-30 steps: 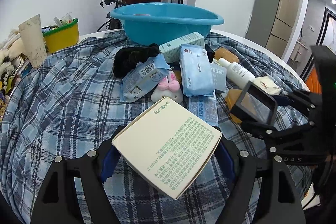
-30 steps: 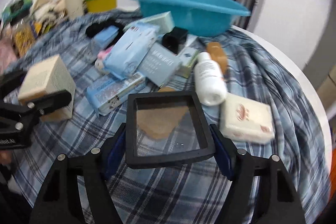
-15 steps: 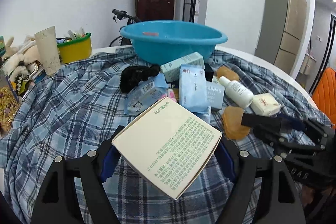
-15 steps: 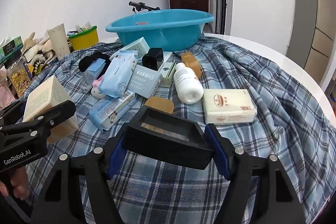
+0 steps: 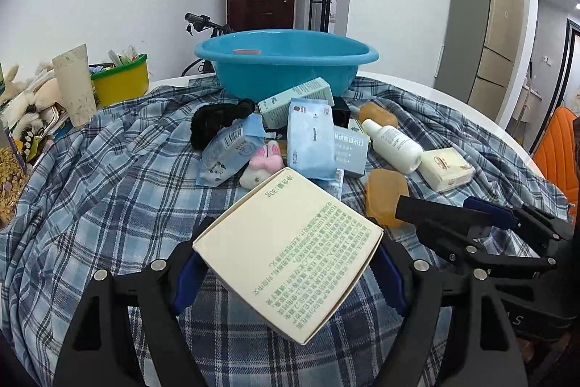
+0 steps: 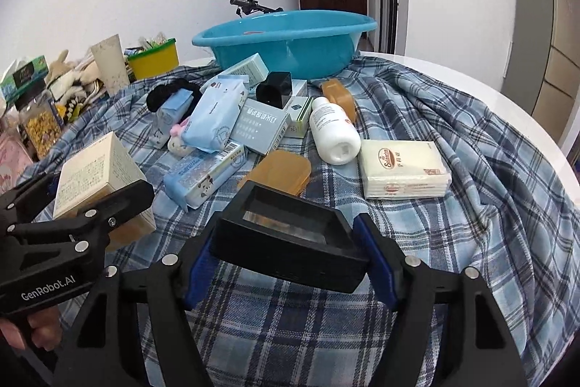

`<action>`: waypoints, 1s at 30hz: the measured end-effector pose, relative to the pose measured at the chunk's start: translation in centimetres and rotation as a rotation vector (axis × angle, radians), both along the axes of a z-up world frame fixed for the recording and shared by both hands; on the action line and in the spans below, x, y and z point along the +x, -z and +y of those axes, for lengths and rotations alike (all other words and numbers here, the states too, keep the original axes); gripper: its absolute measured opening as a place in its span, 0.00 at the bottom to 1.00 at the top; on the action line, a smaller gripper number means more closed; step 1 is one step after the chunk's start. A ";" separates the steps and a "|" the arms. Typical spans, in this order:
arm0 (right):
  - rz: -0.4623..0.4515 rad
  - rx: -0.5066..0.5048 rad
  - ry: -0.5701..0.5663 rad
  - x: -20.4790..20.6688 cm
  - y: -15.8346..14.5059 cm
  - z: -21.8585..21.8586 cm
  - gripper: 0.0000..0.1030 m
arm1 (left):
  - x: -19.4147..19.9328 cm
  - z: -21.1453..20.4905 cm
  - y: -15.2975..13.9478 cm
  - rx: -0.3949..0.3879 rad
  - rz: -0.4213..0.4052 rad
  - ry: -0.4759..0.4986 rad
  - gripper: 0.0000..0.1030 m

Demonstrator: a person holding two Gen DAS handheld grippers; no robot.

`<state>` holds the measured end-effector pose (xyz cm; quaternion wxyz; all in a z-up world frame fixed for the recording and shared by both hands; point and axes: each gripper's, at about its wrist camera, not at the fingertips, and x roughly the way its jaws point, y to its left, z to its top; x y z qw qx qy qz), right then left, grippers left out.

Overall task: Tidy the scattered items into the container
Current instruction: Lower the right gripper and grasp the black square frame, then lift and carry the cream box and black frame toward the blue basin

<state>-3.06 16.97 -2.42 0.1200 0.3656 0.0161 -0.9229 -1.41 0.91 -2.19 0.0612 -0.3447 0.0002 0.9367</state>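
Clutter between fingers and blue plastic basin (image 5: 286,60): pale-blue wipe packs (image 5: 311,142), white bottle (image 6: 333,129), amber soap bars (image 6: 279,171), tissue pack (image 6: 404,169) on checked cloth (image 5: 108,191). Left gripper (image 5: 288,272), half-open, clamps a cream cardboard box (image 5: 290,254); right gripper (image 6: 288,260), likewise half-open, grips a black square frame (image 6: 290,242). Basin stands beyond both, behind the heap.

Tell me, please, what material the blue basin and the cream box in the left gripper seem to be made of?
The blue basin looks like smooth moulded plastic: glossy wall, rolled rim, one even colour. The cream box looks like matte printed cardboard: sharp folded edges, flat faces, green text. Neither is certain from pictures alone.
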 end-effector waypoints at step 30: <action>-0.074 0.098 0.027 -0.6 1.7 -1.8 0.69 | 0.2 -0.8 0.4 0.008 -0.028 0.018 0.79</action>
